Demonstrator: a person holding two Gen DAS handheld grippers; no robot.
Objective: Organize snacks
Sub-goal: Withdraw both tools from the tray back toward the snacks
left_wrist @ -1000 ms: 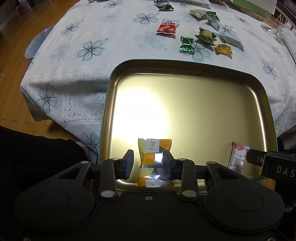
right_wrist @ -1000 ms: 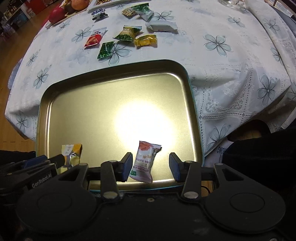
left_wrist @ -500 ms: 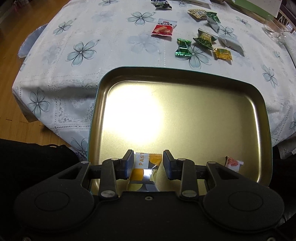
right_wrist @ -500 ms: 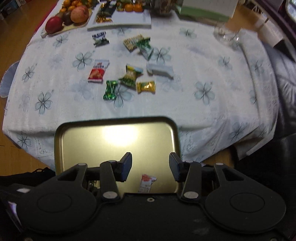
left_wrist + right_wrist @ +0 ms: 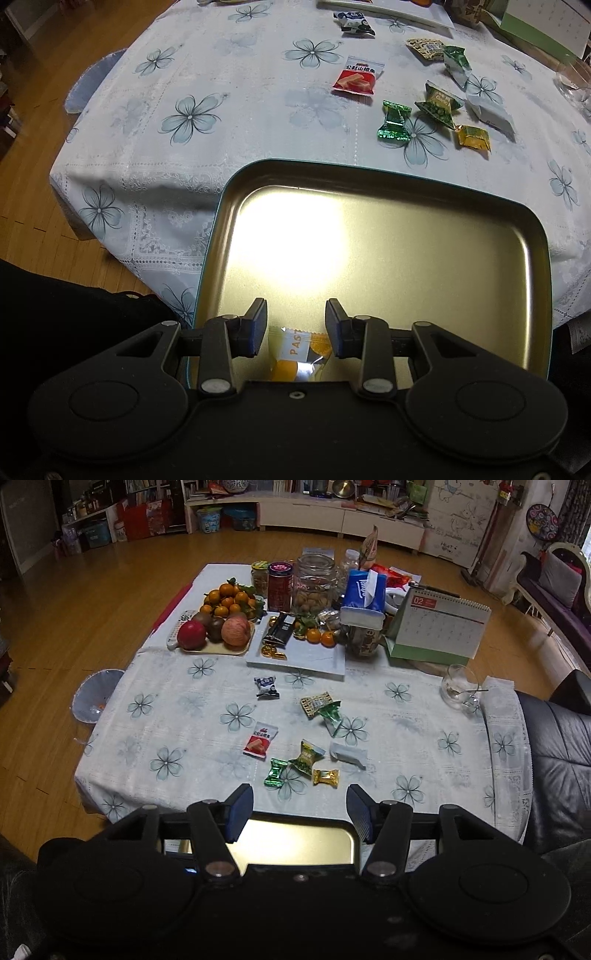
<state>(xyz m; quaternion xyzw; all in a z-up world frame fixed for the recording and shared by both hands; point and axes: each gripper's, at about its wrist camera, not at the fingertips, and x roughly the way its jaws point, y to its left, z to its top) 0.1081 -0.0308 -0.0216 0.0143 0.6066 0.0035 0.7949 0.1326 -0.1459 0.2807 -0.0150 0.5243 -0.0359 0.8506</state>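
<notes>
A gold metal tray [image 5: 406,236] lies at the table's near edge; its far rim shows in the right wrist view [image 5: 295,834]. An orange-and-white snack packet [image 5: 301,350] lies in the tray's near part, below my open, empty left gripper [image 5: 295,328]. My right gripper [image 5: 299,812] is open and empty, raised high above the tray. Several wrapped snacks lie loose on the tablecloth: a red packet [image 5: 260,741], a green candy [image 5: 276,772], a gold candy [image 5: 325,777], a white packet [image 5: 349,754] and a blue-white one [image 5: 266,686].
Fruit on a tray [image 5: 218,627], a white plate [image 5: 299,653] with snacks, jars [image 5: 314,587], a tissue box [image 5: 364,594], a desk calendar [image 5: 439,627] and a glass [image 5: 460,688] fill the table's far side. A dark sofa [image 5: 554,757] stands to the right.
Both grippers have risen and pulled back from the tray. The right one lifted far, leaving its pink packet in the tray and out of view. The orange packet stays in the tray.
</notes>
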